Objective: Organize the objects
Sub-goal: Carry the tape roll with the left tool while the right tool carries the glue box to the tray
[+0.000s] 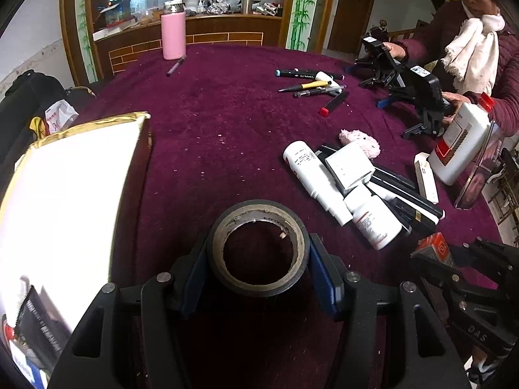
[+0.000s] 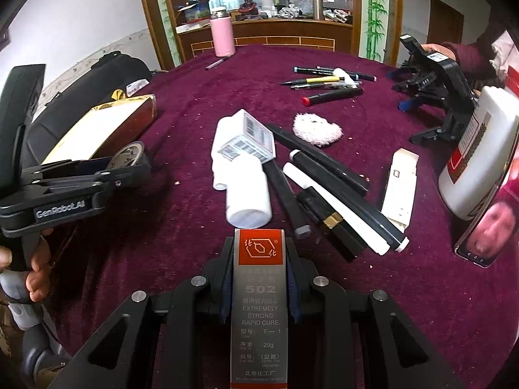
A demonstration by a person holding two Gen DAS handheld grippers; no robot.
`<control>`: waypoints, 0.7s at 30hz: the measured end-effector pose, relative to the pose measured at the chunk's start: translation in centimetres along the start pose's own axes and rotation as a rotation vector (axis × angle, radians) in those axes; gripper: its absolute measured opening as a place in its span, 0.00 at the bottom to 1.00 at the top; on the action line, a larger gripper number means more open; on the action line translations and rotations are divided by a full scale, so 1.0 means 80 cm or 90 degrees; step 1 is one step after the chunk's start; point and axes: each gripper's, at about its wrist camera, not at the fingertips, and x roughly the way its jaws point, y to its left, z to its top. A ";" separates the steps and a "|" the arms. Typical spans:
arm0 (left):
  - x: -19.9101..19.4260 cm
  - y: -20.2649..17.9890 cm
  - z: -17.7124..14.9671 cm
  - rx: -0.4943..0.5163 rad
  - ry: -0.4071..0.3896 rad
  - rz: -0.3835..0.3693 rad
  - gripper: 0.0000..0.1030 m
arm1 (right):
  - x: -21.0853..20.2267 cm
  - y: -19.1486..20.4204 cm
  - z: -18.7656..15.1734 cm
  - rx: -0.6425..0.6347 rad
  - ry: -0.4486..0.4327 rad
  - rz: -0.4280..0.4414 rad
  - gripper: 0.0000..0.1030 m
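Black tape roll (image 1: 258, 248), 1 only, round w/ brownish core, sits pinched across its outer wall in the left gripper (image 1: 258, 259), over the table (image 1: 207, 103). Right gripper (image 2: 259, 278) is narrow, pads tight on 1 slim grey-and-orange glue box (image 2: 259, 291), flat card. Past them, plum velvet cloth; 1 heap of white plastic bottles, black sticks & a small carton (image 2: 248, 137); 1 fluffy pink puff (image 2: 316, 128); a cluster of pens (image 2: 327, 82) further back; 1 smooth pink flask (image 2: 222, 37) far edge; 1 gold-rimmed box (image 1: 65, 201) left
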 end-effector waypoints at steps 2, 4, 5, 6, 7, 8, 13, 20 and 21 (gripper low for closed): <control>-0.009 0.003 -0.003 0.000 -0.004 0.000 0.56 | -0.001 0.003 0.000 -0.002 -0.001 0.003 0.28; -0.018 0.007 -0.008 0.000 -0.008 0.004 0.56 | -0.003 0.006 0.000 -0.004 -0.003 0.005 0.28; -0.021 0.010 -0.010 0.000 -0.009 0.005 0.56 | -0.004 0.008 0.000 -0.006 -0.003 0.005 0.28; -0.025 0.012 -0.012 -0.001 -0.010 0.006 0.56 | -0.004 0.010 0.001 -0.007 -0.004 0.006 0.28; -0.028 0.013 -0.013 -0.002 -0.011 0.010 0.56 | -0.005 0.011 0.001 -0.009 -0.005 0.007 0.28; -0.031 0.016 -0.015 -0.003 -0.012 0.014 0.56 | -0.006 0.013 0.001 -0.010 -0.006 0.007 0.28; -0.042 0.028 -0.019 -0.008 -0.020 0.032 0.56 | -0.008 0.025 0.003 -0.021 -0.010 0.013 0.28; -0.058 0.050 -0.023 -0.025 -0.031 0.048 0.56 | -0.005 0.039 0.010 -0.036 -0.011 0.023 0.28; -0.061 0.053 -0.023 -0.027 -0.033 0.050 0.56 | -0.004 0.042 0.011 -0.038 -0.012 0.025 0.28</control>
